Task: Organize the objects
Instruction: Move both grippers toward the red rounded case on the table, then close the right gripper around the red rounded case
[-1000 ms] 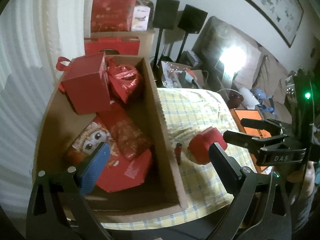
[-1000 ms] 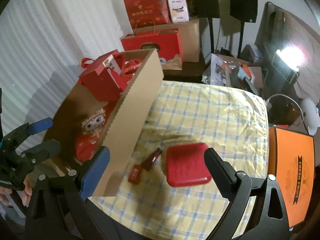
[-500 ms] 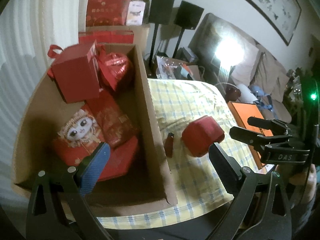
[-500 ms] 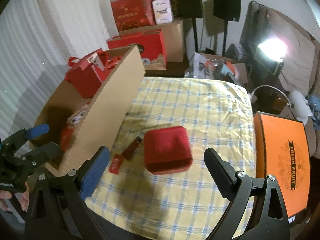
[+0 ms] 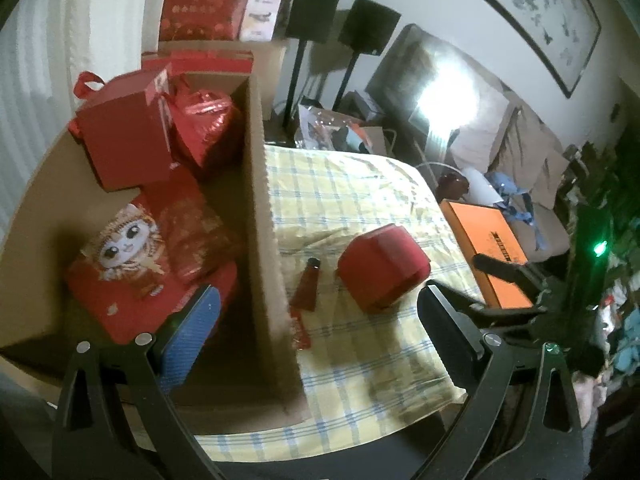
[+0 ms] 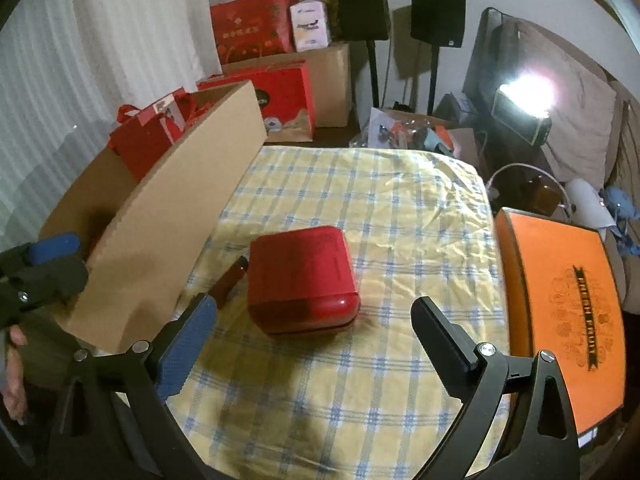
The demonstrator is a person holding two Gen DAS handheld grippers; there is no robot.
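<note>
Right claw (image 6: 312, 344) hangs released, empty, just short of the red case (image 6: 302, 280), which lies on the desk's checked cloth (image 6: 400, 216) beside the carton (image 6: 168, 232) wall. Left claw (image 5: 316, 328) likewise released, over the carton's edge. Advise straddling the case squarely across its flat sides before clenching; rounded corners may slip.

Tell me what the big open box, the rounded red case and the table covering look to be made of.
Big open box: brown corrugated cardboard, matte, with a raw cut top edge. Rounded red case: its top looks matte, its rim glossy like plastic; the material is uncertain. Table covering: thin woven cloth, yellow with blue checks, judging by its creases.
</note>
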